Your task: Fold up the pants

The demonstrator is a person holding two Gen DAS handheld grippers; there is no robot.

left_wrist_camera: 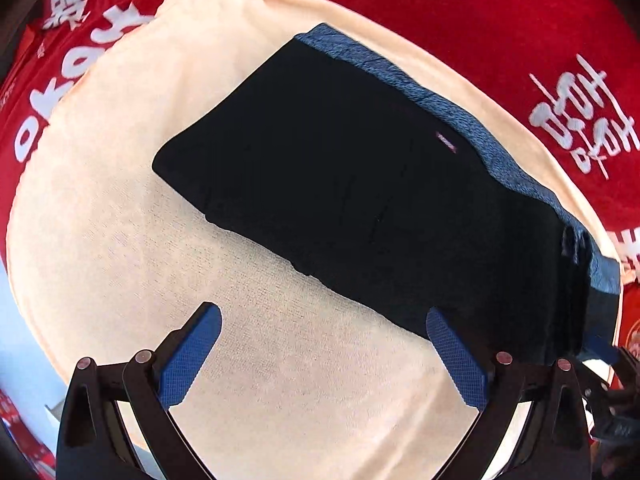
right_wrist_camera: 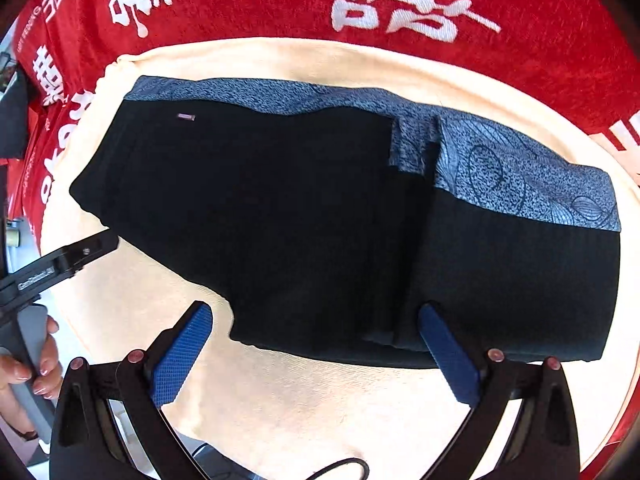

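Note:
Black pants with a blue patterned waistband lie folded flat on a cream towel. In the right wrist view the pants span the middle, the waistband along the far edge. My left gripper is open and empty, hovering over the towel at the pants' near edge. My right gripper is open and empty above the pants' near edge. The left gripper's body shows at the left of the right wrist view.
A red cloth with white characters covers the surface under the towel and surrounds it. A hand holds the left gripper's handle at the left edge. A black cable lies at the bottom.

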